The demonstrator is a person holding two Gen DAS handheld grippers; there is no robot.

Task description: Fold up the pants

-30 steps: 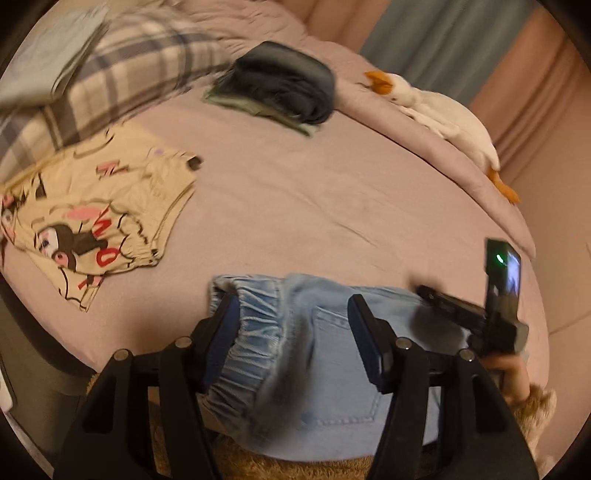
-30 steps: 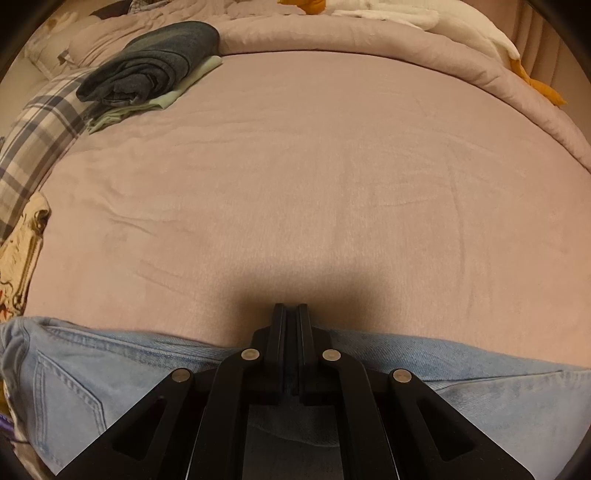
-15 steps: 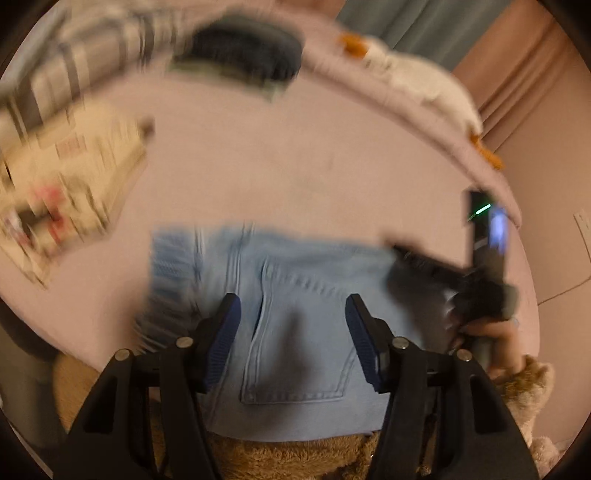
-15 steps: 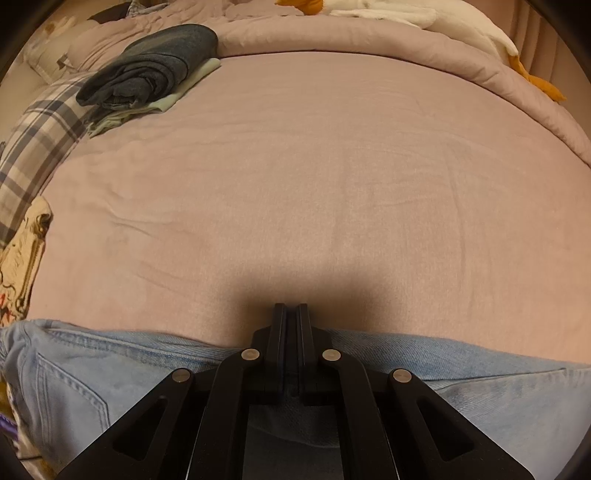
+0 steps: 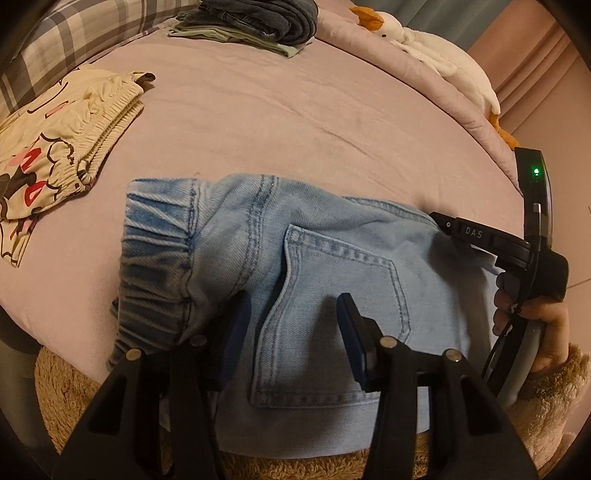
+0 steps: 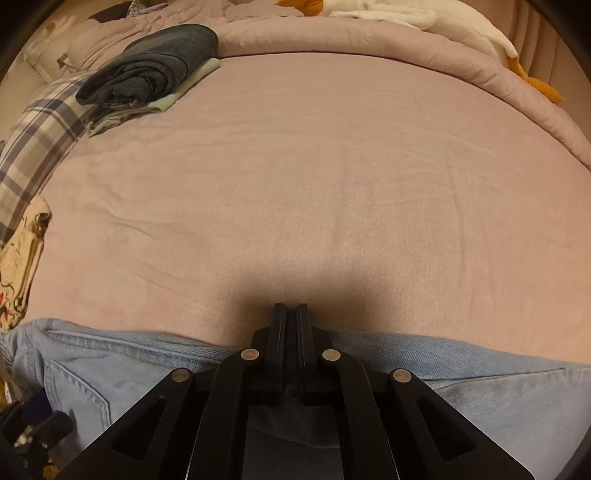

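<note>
On the bed (image 5: 295,110), the jeans (image 5: 332,258) are straddled by the half-open, closing left gripper (image 5: 291,321); the right gripper (image 6: 291,314) is clamped shut on denim. Both layers should be pinched squarely.

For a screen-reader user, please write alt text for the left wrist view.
The left gripper, jaws apart and just been closing, hangs over the back pocket of light blue denim pants lying on a pink bedspread. At right, a hand holds the right gripper on the denim. Cream cartoon-print shorts lie left; a folded dark clothes pile lies beyond.
</note>
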